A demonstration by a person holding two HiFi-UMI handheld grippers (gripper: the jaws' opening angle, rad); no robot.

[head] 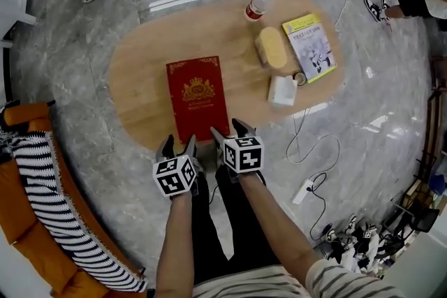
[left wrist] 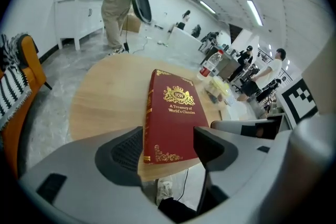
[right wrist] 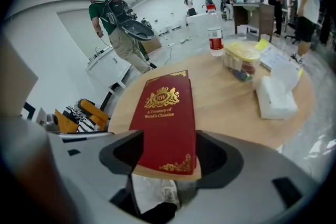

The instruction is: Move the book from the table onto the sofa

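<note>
While the red book (head: 198, 98) lies on the table (head: 140, 77), the left gripper (head: 178, 143) and right gripper (head: 229, 129) hang wide open, empty, at its lower edge.

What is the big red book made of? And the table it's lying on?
The red book looks like a hardcover with a smooth cloth- or leather-like cover, maybe imitation; its gold crest and corner scrolls shine like stamped foil. The table looks like pale wood or veneer, matte, with faint grain lines.
</note>
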